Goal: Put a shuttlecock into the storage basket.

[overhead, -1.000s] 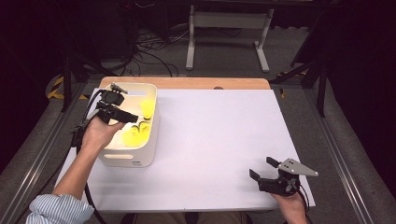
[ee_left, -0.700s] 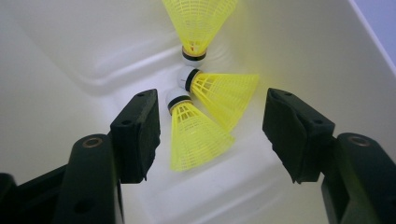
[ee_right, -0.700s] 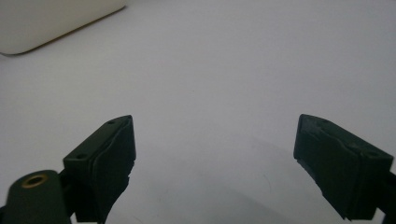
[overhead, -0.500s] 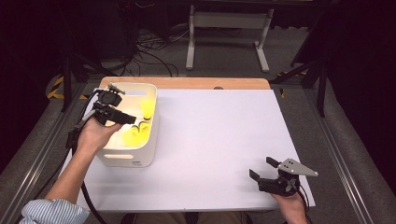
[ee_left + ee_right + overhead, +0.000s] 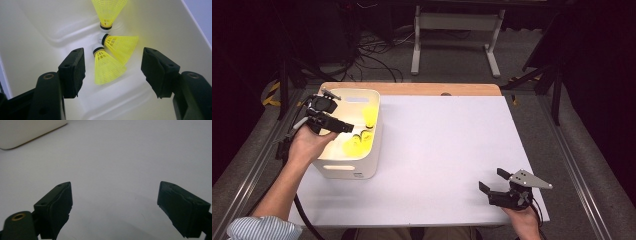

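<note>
Three yellow shuttlecocks are seen lying on the floor of a cream plastic bin (image 5: 371, 150) that stands at the left of the desk (image 5: 447, 150). In the left gripper view the nearest shuttlecock (image 5: 106, 66) lies on its side with its white cork pointing away and its mesh skirt fanned toward the camera; a second shuttlecock (image 5: 120, 45) lies just beside it, the two cork ends close together, and a third shuttlecock (image 5: 108, 11) is propped against the far wall.

The left hand-held gripper (image 5: 112, 71) is held inside the bin with its jaws set wide, one to each side of the nearest shuttlecock, and no pad is pressed on it. The right hand-held gripper (image 5: 494, 181) is parked low over the near right corner of the desk, jaws wide and nothing between them.

The shuttlecock is judged to be very light, so it is likely to be nudged or rolled by the slightest touch on the smooth bin floor. The plastic mesh skirt is thin and springy and would be flattened under a hard squeeze; the cork end is firm and is judged the better place for a grip. Only gentle closing pressure is thought to be needed, and the neighbouring cork is likely to be caught unless the jaws are centred carefully.
</note>
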Motion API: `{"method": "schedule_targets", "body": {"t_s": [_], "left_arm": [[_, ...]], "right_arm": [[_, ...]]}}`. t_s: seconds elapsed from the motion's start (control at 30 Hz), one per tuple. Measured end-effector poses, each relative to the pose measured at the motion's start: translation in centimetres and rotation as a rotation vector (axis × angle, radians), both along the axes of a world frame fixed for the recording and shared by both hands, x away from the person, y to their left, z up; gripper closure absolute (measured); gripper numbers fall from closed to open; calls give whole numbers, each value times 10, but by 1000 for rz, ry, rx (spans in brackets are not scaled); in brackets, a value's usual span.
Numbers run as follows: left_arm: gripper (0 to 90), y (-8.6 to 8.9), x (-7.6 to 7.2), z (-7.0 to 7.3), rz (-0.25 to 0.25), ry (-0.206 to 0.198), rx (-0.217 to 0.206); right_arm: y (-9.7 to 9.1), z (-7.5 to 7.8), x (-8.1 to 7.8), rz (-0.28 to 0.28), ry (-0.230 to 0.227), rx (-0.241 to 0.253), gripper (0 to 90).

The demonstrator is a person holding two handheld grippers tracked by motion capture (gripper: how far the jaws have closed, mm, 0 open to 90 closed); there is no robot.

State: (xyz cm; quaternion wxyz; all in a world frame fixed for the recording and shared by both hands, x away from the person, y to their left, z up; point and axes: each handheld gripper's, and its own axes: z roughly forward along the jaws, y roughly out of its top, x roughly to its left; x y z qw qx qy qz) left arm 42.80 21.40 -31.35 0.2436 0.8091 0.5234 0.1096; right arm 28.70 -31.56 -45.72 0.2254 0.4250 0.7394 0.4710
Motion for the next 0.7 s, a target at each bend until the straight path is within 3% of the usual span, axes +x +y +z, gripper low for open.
{"method": "schedule_targets", "body": {"t_s": [0.7], "left_arm": [[375, 15, -6, 9, 22, 2, -2]], "right_arm": [[0, 0, 0, 0, 3, 0, 133]]}}
